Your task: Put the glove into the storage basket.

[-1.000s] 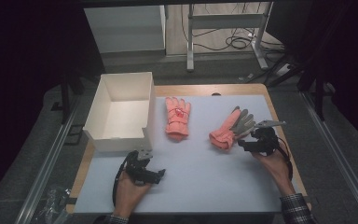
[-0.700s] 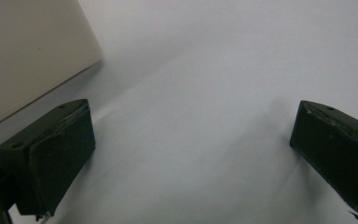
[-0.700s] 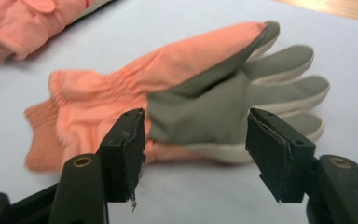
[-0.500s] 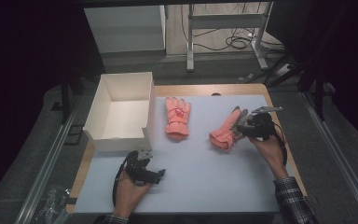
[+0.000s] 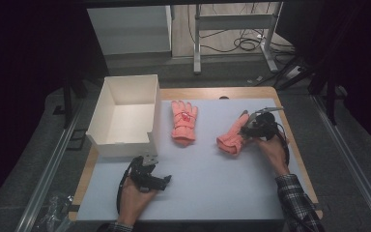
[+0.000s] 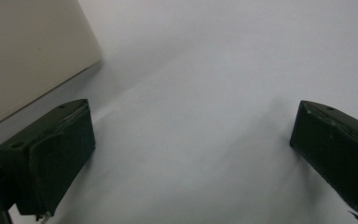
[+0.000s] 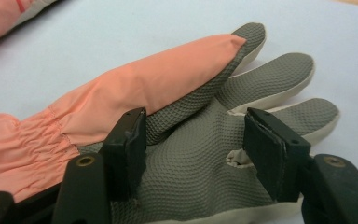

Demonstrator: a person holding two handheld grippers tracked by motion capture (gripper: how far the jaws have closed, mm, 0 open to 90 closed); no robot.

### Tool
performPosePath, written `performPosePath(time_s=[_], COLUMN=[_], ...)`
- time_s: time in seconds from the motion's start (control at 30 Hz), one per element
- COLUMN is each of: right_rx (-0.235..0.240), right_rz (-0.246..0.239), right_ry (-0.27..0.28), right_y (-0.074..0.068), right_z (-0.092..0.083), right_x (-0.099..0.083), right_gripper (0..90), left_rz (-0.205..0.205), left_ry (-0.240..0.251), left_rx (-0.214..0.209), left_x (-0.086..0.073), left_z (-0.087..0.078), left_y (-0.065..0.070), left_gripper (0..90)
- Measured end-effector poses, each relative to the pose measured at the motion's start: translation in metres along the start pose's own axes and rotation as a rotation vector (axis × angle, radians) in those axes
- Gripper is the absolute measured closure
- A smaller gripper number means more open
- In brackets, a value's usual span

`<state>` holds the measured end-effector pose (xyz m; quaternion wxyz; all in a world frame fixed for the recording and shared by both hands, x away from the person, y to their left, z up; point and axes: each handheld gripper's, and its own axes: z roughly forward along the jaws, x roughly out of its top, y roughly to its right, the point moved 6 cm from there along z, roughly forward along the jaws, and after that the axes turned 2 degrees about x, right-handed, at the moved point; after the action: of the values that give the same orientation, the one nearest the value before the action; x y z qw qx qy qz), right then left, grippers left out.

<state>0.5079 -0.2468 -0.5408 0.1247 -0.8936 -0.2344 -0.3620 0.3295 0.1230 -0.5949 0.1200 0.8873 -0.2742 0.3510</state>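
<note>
Two salmon-orange gloves lie on the pale table mat [image 5: 203, 188]. One glove [image 5: 183, 122] lies flat beside the box; its edge also shows in the right gripper view [image 7: 0, 14]. The other glove [image 5: 229, 137] lies at the right, grey textured palm partly up [image 7: 191, 182]. My right gripper [image 5: 250, 126] [image 7: 198, 149] is down on that glove's finger end. Its jaws have just been closing and now straddle the grey palm at the base of the fingers, still open. My left gripper [image 5: 149, 175] [image 6: 191, 154] rests near the front left, jaws wide open over bare mat.
An open white box [image 5: 125, 140] stands at the table's left, its wall close to my left gripper [image 6: 28, 56]. Bare wood [image 5: 212, 93] borders the mat at the back. Beyond the table are a metal frame and cables [image 5: 244, 43] on the floor.
My right gripper moved left from beside the right-hand glove onto its fingers, covering the grey fingertips. The glove itself and my left gripper stayed put.
</note>
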Motion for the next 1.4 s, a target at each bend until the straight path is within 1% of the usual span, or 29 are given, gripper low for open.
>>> performPosePath(time_s=[0.03, 0.07, 0.13, 0.17, 0.2, 0.23, 0.27, 0.3, 0.37, 0.4, 0.43, 0.53, 0.57, 0.6, 0.63, 0.67, 0.73, 0.8, 0.83, 0.9, 0.97, 1.0, 1.03, 1.17, 1.2, 1.23, 1.27, 1.37, 1.4], right_rx=[-0.004, -0.004, -0.005, -0.002, -0.027, -0.026, -0.026, -0.021, -0.026, -0.026, -0.029, -0.025, -0.014, -0.014, -0.001, -0.001, 0.019, 0.024, 0.032, 0.041, 0.045, 0.059, 0.088, 0.126, 0.126, 0.146, 0.156, 0.197, 0.197], right_rz=[-0.017, -0.017, -0.027, -0.029, -0.040, -0.041, -0.041, -0.033, -0.036, -0.036, -0.041, -0.040, -0.034, -0.034, -0.030, -0.030, -0.034, -0.038, -0.051, -0.067, -0.073, -0.073, -0.090, -0.124, -0.124, -0.139, -0.145, -0.189, -0.189], right_ry=[-0.013, -0.013, -0.019, -0.021, -0.023, -0.022, -0.022, -0.020, -0.024, -0.024, -0.027, -0.028, -0.028, -0.028, -0.022, -0.022, -0.018, -0.015, -0.008, -0.004, -0.004, -0.004, 0.007, 0.020, 0.020, 0.025, 0.025, 0.027, 0.027], right_y=[-0.001, -0.001, -0.003, -0.003, -0.002, -0.003, -0.003, -0.004, -0.005, -0.005, -0.006, -0.006, -0.005, -0.005, -0.005, -0.005, -0.005, -0.005, -0.007, -0.009, -0.010, -0.012, -0.017, -0.028, -0.028, -0.033, -0.035, -0.046, -0.046], right_z=[0.004, 0.004, 0.007, 0.007, 0.007, 0.007, 0.007, 0.007, 0.007, 0.007, 0.006, 0.005, 0.003, 0.003, 0.001, 0.001, -0.004, -0.006, -0.011, -0.016, -0.018, -0.021, -0.028, -0.040, -0.040, -0.045, -0.047, -0.053, -0.053], right_x=[0.000, 0.000, -0.001, -0.002, -0.003, -0.004, -0.004, -0.004, -0.004, -0.004, -0.004, -0.003, -0.001, -0.001, 0.000, 0.000, 0.001, 0.002, 0.003, 0.004, 0.005, 0.005, 0.007, 0.011, 0.011, 0.012, 0.012, 0.012, 0.012], right_gripper=[43.6, 43.6, 53.0, 60.1, 66.7, 70.9, 70.9, 73.2, 79.0, 79.0, 81.0, 81.8, 82.0, 82.0, 82.1, 82.1, 82.1, 82.1, 82.0, 82.0, 82.0, 82.0, 81.9, 81.8, 81.8, 81.8, 81.7, 81.6, 81.6], left_rz=[0.000, 0.000, 0.000, 0.000, 0.001, 0.001, 0.001, 0.001, 0.000, 0.000, 0.000, 0.001, 0.000, 0.000, 0.000, 0.000, 0.000, 0.000, 0.000, 0.001, 0.000, 0.001, 0.001, 0.001, 0.000, 0.001, 0.001, 0.001, 0.001], left_ry=[0.000, 0.000, 0.000, 0.000, 0.000, 0.000, 0.000, 0.000, 0.000, 0.000, 0.000, 0.000, 0.000, 0.000, 0.000, 0.000, 0.000, 0.000, 0.000, 0.000, 0.000, 0.000, 0.000, 0.001, 0.001, 0.000, 0.000, 0.000, 0.000], left_rx=[0.000, 0.000, 0.000, 0.000, 0.000, 0.000, 0.000, 0.000, 0.000, 0.000, 0.000, 0.000, 0.000, 0.000, 0.000, 0.000, 0.000, 0.000, 0.000, 0.000, 0.000, 0.000, 0.000, 0.000, 0.000, 0.000, 0.000, 0.000, 0.000], left_x=[0.000, 0.000, 0.000, 0.000, 0.000, 0.000, 0.000, 0.000, 0.000, 0.000, 0.000, 0.000, 0.000, 0.000, 0.000, 0.000, 0.000, 0.000, 0.000, 0.000, 0.000, 0.000, 0.000, 0.000, 0.000, 0.000, 0.000, 0.000, 0.000], left_z=[0.000, 0.000, 0.000, 0.000, 0.000, 0.000, 0.000, 0.000, 0.000, 0.000, 0.000, 0.000, 0.000, 0.000, 0.000, 0.000, 0.000, 0.000, 0.000, 0.000, 0.000, 0.000, 0.000, 0.000, 0.000, 0.000, 0.000, 0.000, 0.000], left_y=[0.000, 0.000, 0.000, 0.000, 0.000, 0.000, 0.000, 0.000, 0.000, 0.000, 0.000, 0.000, 0.000, 0.000, 0.000, 0.000, 0.000, 0.000, 0.000, 0.000, 0.000, 0.000, 0.000, 0.000, 0.000, 0.000, 0.000, 0.000, 0.000], left_gripper=[0.0, 0.0, 0.0, 0.0, 0.0, 0.0, 0.0, 0.0, 0.0, 0.0, 0.0, 0.0, 0.0, 0.0, 0.0, 0.0, 0.0, 0.0, 0.0, 0.0, 0.0, 0.0, 0.0, 0.0, 0.0, 0.0, 0.0, 0.0, 0.0])
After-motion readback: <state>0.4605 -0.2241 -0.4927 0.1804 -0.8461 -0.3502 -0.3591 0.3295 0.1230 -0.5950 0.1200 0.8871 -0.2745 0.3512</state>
